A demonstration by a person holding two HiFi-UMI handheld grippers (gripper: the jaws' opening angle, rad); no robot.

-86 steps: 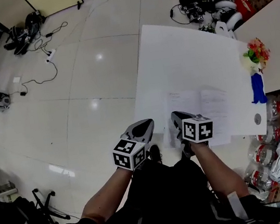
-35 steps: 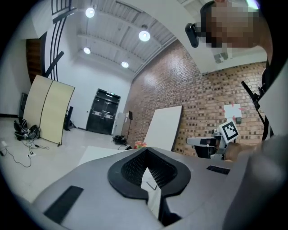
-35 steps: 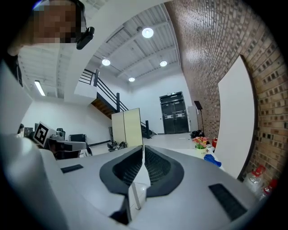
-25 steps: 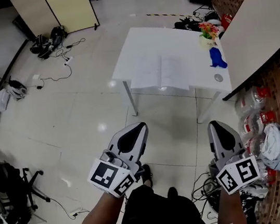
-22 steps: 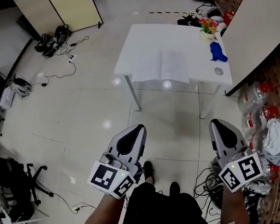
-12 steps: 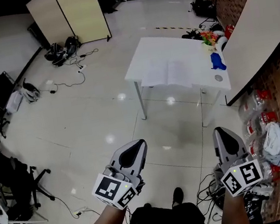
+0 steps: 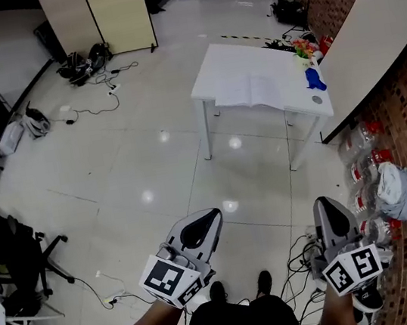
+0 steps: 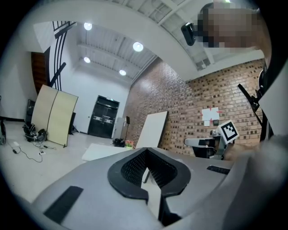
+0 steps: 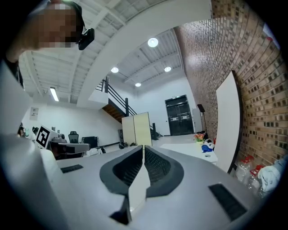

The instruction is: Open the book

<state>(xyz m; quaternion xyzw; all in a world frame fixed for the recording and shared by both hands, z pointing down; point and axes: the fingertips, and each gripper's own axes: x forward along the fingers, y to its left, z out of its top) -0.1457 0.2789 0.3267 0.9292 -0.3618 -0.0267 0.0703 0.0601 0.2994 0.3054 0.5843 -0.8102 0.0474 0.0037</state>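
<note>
Book (image 7: 253, 90) lay apparently open on table (image 7: 222, 59) at one o'clock, well apart. Left gripper (image 7: 209, 216) and right gripper (image 7: 323, 205) were pressed together, empty. Likely best practice: leave the pages undisturbed.

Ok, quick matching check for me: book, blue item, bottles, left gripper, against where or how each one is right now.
1. book
2. blue item
3. bottles
4. left gripper

A. jaws shut, nothing held
B. on the floor by the brick wall
C. lying open on the table
D. at the table's right end, near the flowers

Pairs: 1-C, 2-D, 3-B, 4-A.
</note>
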